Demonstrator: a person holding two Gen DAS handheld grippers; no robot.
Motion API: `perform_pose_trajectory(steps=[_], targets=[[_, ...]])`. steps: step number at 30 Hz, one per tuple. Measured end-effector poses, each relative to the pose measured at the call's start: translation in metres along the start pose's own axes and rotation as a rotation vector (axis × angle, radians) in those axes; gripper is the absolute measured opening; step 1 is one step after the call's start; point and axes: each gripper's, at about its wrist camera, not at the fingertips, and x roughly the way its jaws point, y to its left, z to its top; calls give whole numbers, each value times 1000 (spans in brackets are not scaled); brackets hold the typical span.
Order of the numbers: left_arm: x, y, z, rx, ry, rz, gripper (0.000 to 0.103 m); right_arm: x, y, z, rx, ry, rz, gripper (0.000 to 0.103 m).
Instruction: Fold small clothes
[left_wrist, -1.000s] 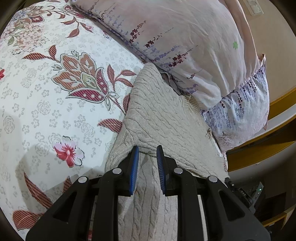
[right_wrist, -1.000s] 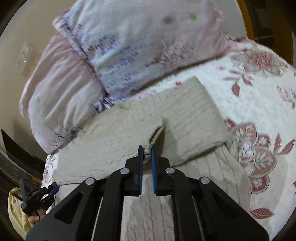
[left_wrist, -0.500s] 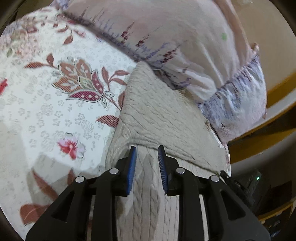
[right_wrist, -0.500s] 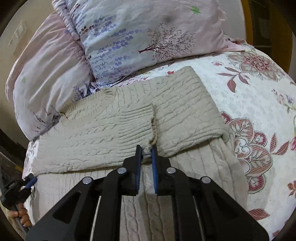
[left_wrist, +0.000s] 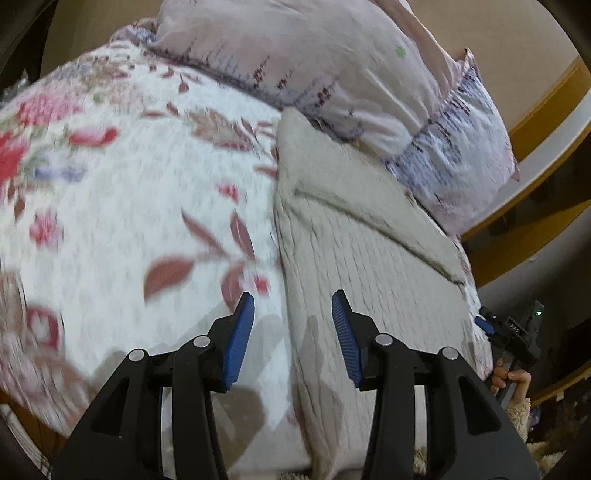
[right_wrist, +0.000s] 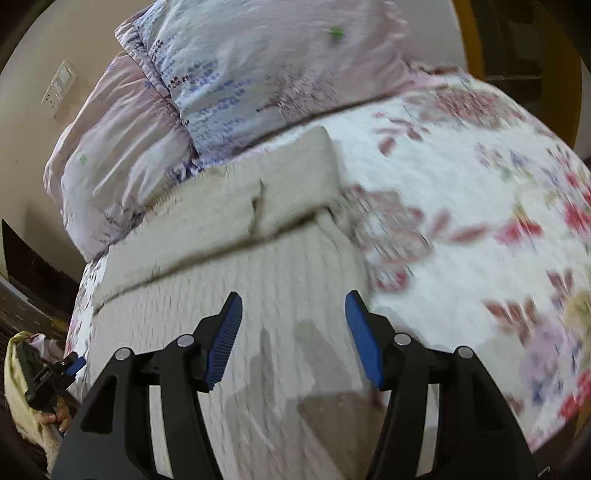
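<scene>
A beige cable-knit sweater lies flat on the floral bedspread, its sleeves folded across the upper part near the pillows. It also shows in the right wrist view. My left gripper is open and empty, above the sweater's left edge near the hem. My right gripper is open and empty, above the sweater's lower right part. Each view is motion-blurred.
Two pale floral pillows lie against the sweater's far end, also seen in the right wrist view. A wooden bed frame runs at the right. The other gripper shows at the bed's edge.
Both grippers let go of the folded sleeves, opened wide and pulled back toward the sweater's hem. The sleeves now lie flat across the sweater.
</scene>
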Motion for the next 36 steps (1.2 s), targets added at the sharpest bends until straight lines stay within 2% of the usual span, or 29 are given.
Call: perform_pose_trajectory(steps=[3, 6, 9, 13, 16, 20, 24, 26, 28, 31, 36], targets=[[-3, -3, -16, -3, 21, -18, 44, -10, -13, -17, 24, 36, 10, 58], [-7, -6, -30, -4, 33, -51, 43, -16, -22, -35, 46, 75, 17, 51], [-8, -9, -43, -19, 51, -102, 39, -21, -30, -52, 73, 114, 74, 39], [-9, -13, -59, -36, 78, -169, 35, -26, -29, -70, 86, 158, 176, 30], [-8, -17, -69, -43, 103, -214, 34, -27, -24, -81, 83, 189, 241, 28], [-2, -25, -82, -20, 167, -263, 25, -30, -14, -94, 53, 233, 304, 24], [-1, -31, -86, 10, 195, -275, 25, -34, -2, -104, -13, 263, 305, 22], [3, -35, -88, 27, 216, -272, 13, -35, 2, -106, -36, 271, 296, 11], [4, -37, -87, 42, 216, -262, 8, -37, 7, -104, -64, 251, 280, 8], [0, -38, -80, 52, 185, -246, 6, -48, 15, -94, -99, 168, 287, 7], [-15, -47, -55, 102, 77, -174, 6, -71, 36, -68, -202, -24, 245, 7]])
